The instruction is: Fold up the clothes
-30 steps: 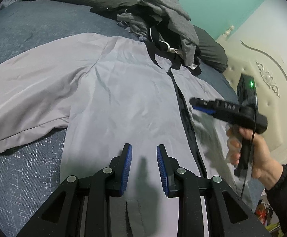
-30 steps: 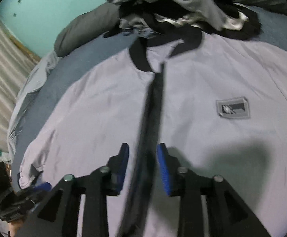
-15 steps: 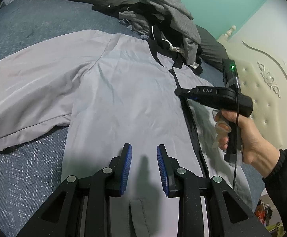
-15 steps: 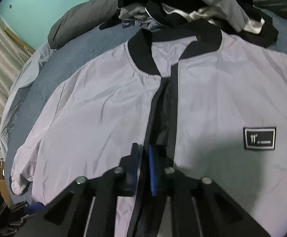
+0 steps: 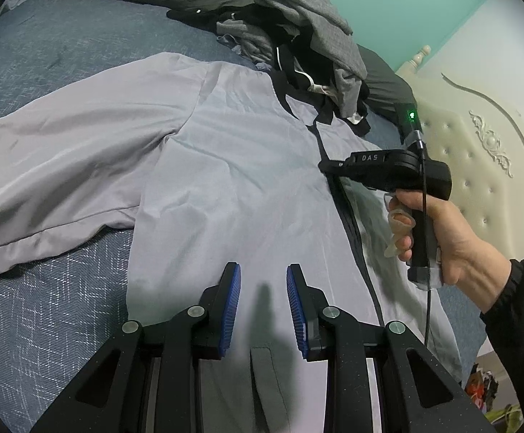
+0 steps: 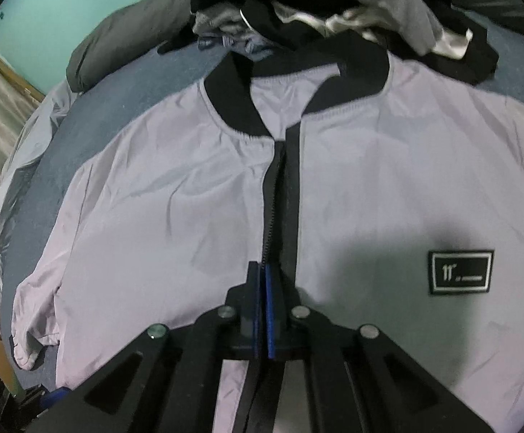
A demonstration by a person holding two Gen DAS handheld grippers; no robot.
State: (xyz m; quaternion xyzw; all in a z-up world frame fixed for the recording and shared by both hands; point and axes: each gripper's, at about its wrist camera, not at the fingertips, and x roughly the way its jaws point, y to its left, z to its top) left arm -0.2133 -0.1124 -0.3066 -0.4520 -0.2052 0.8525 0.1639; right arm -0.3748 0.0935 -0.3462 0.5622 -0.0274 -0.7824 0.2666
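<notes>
Blue bedding is covering the bed (image 5: 45, 50), with a green wall behind it and a cream padded headboard (image 5: 478, 166) at one side. On the bed a light grey jacket (image 5: 233, 180) is lying flat with its front up, and I think it is spread out like this so it is ready for folding. Its black collar (image 6: 233, 104) is pointing toward a pile of other clothes (image 5: 308, 36), which is touching the top of the jacket. One sleeve (image 5: 63, 166) is reaching out to the side of the jacket. A black patch (image 6: 460, 270) is sitting on the jacket's chest. The right hand-held gripper (image 6: 263, 306) is sitting right over the jacket's dark zipper strip (image 6: 283, 195), near the middle of the jacket, and its blue pads are pressed together. It may be pinching the zipper edge, but I cannot tell if cloth is really caught. The person's hand (image 5: 449, 231) is wrapping around the handle and tipping this tool down at the jacket. The left hand-held gripper (image 5: 263, 310) is hanging over the lower part of the jacket, tipped downward. Its blue pads (image 5: 231, 306) are spread apart with nothing between them, so it is holding nothing.
</notes>
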